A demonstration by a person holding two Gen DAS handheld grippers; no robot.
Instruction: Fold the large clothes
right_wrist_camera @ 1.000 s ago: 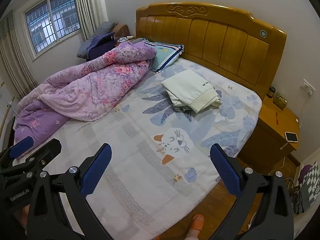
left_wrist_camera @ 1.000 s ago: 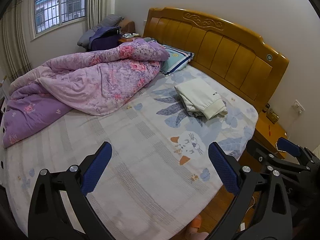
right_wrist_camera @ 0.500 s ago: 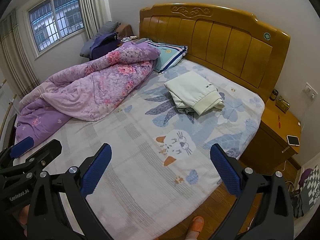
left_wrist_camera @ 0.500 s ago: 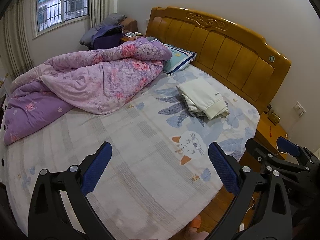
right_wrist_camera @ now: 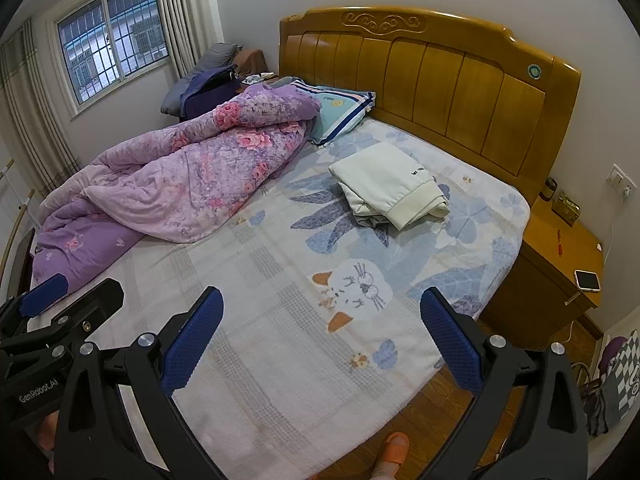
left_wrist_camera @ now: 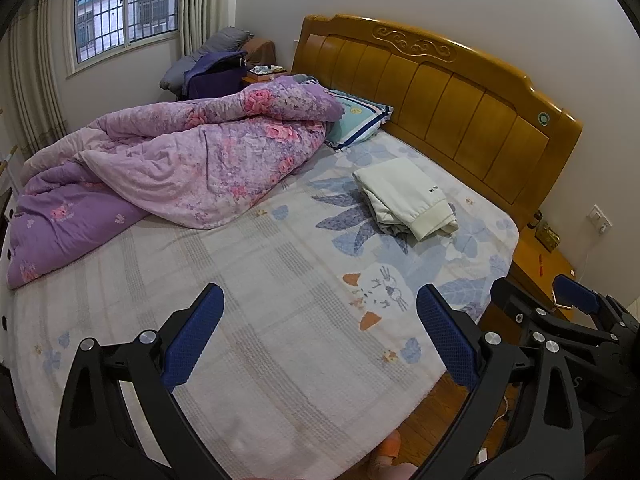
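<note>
Where quilt (left_wrist_camera: 188,168) ends, patterned sheet (left_wrist_camera: 280,312) bare; folded garment (left_wrist_camera: 404,196) near headboard (left_wrist_camera: 440,100).

Folded cream garment (right_wrist_camera: 390,184), bed (right_wrist_camera: 280,360), spread fingers (right_wrist_camera: 192,340)

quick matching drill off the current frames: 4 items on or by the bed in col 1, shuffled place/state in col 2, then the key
Column 1
1. cream garment
2. purple quilt
3. striped pillow
4. phone

Column 2
A. on the wooden nightstand
B. bunched in a heap on the window side
C. folded, near the headboard
D. partly under the quilt's top edge

Pairs: 1-C, 2-B, 3-D, 4-A
</note>
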